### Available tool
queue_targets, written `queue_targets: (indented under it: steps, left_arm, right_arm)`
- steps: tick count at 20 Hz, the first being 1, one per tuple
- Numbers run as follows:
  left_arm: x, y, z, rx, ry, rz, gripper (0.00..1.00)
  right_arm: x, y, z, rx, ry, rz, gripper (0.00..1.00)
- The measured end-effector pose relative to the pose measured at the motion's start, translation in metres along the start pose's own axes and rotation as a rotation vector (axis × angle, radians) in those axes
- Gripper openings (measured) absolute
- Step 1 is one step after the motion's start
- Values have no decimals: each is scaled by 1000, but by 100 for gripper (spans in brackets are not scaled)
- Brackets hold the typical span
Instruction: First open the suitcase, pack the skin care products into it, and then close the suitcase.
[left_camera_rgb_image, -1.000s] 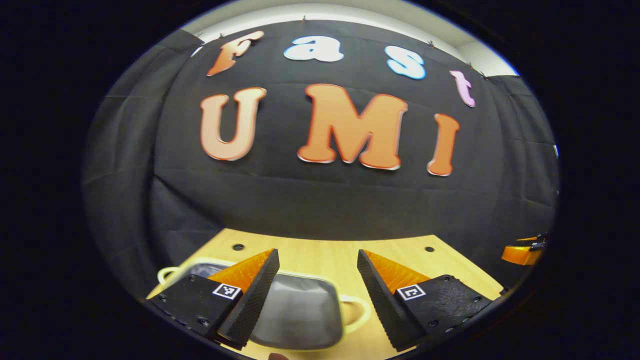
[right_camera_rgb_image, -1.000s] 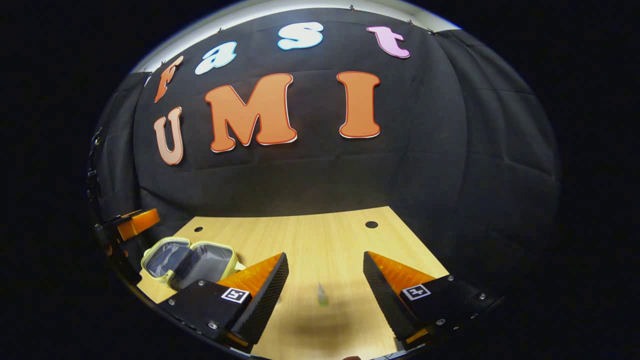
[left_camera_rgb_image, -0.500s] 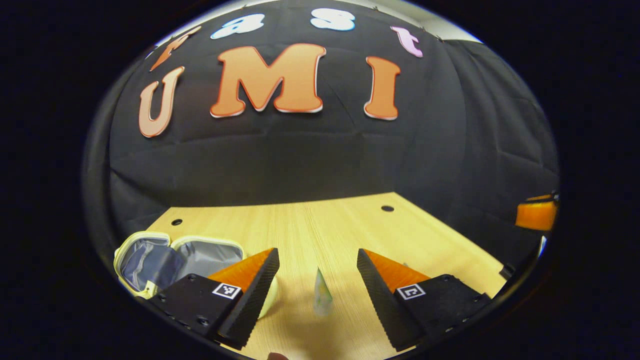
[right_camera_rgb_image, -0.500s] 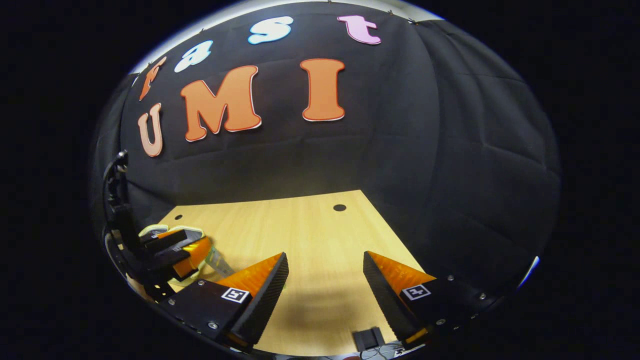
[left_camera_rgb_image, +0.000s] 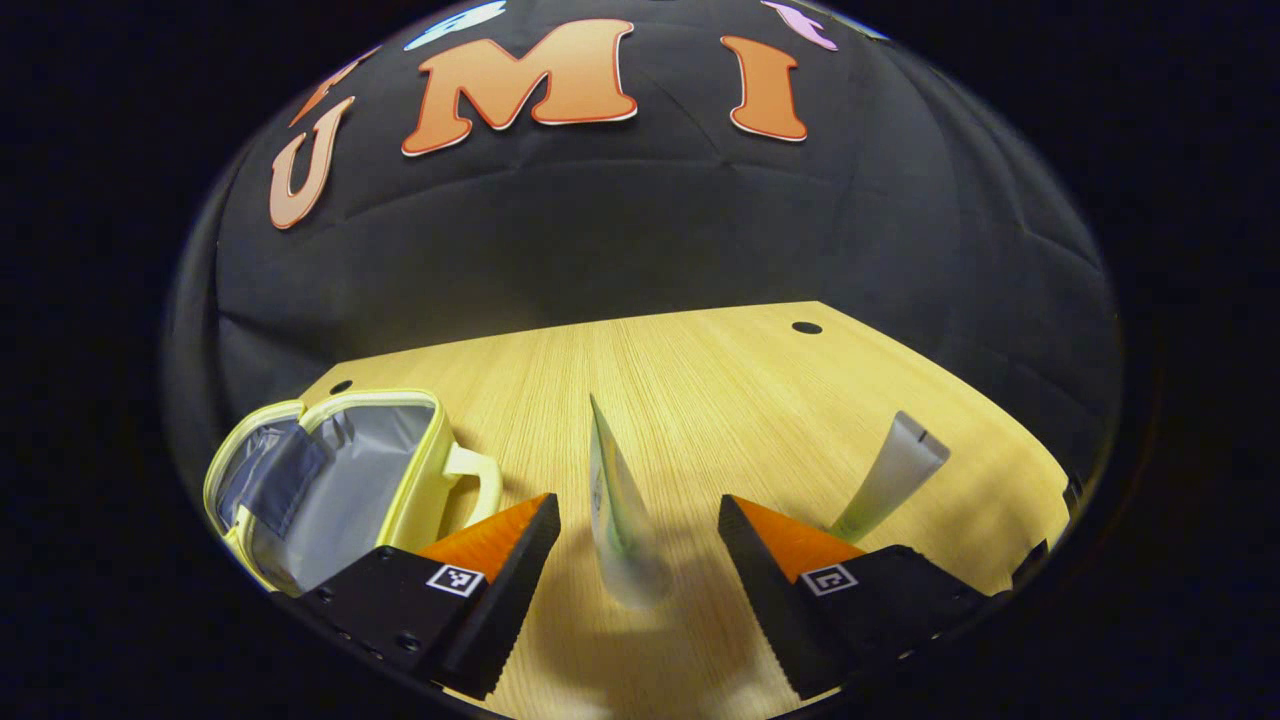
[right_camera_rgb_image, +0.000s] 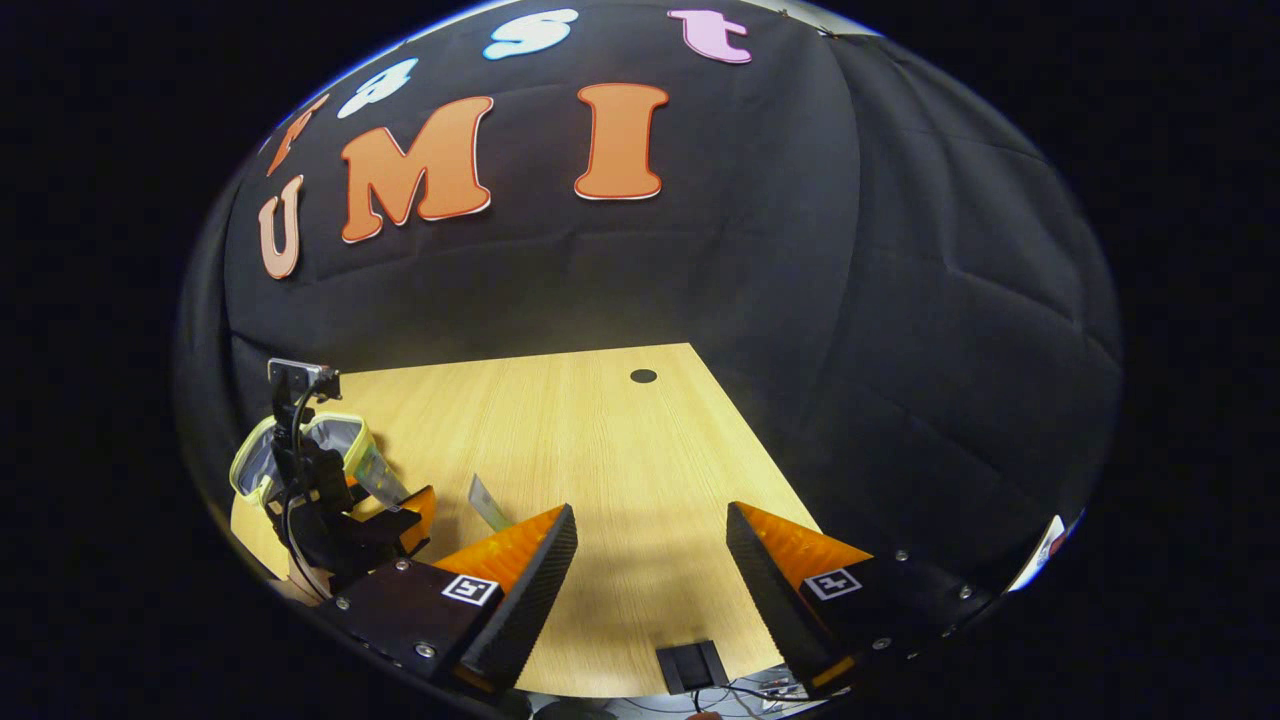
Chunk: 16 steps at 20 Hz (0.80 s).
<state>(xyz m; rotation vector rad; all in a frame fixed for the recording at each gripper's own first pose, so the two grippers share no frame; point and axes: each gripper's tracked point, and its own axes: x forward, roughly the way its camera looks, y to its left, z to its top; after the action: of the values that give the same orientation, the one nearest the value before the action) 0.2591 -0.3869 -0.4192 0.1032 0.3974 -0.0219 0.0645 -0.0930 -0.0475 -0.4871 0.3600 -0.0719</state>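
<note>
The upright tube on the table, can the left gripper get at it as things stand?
Probably yes. The left gripper is open, and the tube stands between its fingers with bare table around it and nothing blocking.

- A recording booth, not a home: black cloth wall (left_camera_rgb_image: 640, 230) hung all round.
- Bare wooden tabletop (left_camera_rgb_image: 720, 400) with drilled holes (right_camera_rgb_image: 643, 376), like a test bench.

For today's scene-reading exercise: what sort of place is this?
Probably a staged recording booth, not a home: black cloth wall, a bare wooden table with drilled holes, and an open case and tubes as props.
</note>
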Motion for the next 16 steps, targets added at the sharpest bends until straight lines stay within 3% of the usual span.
queue_targets:
  steps: [1,4,7,11,16]
  left_arm:
    - [2,3,-3,9,1,18,94]
    - [-1,5,-2,10,-9,21,40]
    - [-11,3,-1,-12,17,-22,28]
    - [-55,8,25,-3,13,-92,28]
    - [-113,37,65,-71,15,-149,28]
  right_arm:
    - [1,1,-2,5,4,3,95]
    - [2,2,-5,15,11,4,95]
    - [4,8,-10,-1,10,18,95]
    - [-2,41,0,30,-10,91,96]
    - [12,99,22,14,-94,187,95]
